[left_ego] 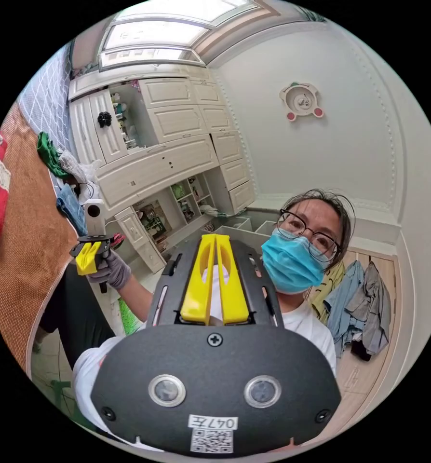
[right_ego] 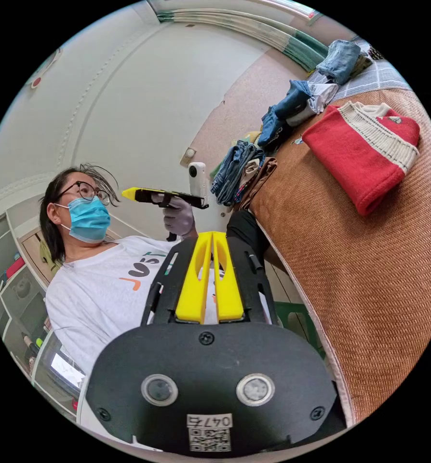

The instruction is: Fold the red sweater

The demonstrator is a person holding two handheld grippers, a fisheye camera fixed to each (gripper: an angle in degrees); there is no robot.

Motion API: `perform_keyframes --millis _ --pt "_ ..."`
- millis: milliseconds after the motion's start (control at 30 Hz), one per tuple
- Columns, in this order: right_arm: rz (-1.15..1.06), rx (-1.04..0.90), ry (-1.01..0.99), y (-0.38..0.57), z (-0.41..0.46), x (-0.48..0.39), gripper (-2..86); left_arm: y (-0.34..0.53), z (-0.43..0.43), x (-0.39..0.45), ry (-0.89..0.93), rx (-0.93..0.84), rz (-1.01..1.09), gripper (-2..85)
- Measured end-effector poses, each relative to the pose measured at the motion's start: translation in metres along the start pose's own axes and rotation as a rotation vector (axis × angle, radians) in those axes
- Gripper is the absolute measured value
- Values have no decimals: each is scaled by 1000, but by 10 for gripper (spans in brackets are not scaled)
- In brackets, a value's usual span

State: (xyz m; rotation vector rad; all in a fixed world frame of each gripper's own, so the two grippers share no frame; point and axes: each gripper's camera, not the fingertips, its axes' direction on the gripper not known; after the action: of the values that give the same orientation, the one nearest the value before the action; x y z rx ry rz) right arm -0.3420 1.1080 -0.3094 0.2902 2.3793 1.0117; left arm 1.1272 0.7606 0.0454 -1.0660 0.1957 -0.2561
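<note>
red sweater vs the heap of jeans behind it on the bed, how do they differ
The red sweater is folded into a neat flat bundle; the heap of jeans is loose and crumpled. The sweater is red with a cream striped band; the jeans are blue denim. The sweater lies alone; the jeans are piled together. Both rest on the bed.

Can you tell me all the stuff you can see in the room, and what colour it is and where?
red sweater: one, red with cream stripes, folded on the brown mat.
brown mat: one, woven brown, covering the bed.
pile of clothes: several, mostly blue denim and grey, heaped beyond the sweater at the mat's edge.
green cloth: one, green, at the mat's edge.
cupboards: one cream wall unit with open shelves.
wall decoration: one, cream and red, high on the white wall.
hanging clothes: several, blue, grey, yellow, behind the person.
left gripper: yellow jaws together, empty.
right gripper: yellow jaws together, empty.
</note>
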Motion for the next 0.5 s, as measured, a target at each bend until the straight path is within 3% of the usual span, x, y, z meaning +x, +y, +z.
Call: perform_keyframes --millis 267,333,500 --pt "37 13 47 -23 12 -11 0 3 -22 -43 -119 79 -57 -10" --pt "91 46 167 -30 9 -12 21 11 -33 -47 -238 85 -60 -10" --pt "220 137 605 -58 0 -12 91 57 -68 -33 -833 154 -84 -7"
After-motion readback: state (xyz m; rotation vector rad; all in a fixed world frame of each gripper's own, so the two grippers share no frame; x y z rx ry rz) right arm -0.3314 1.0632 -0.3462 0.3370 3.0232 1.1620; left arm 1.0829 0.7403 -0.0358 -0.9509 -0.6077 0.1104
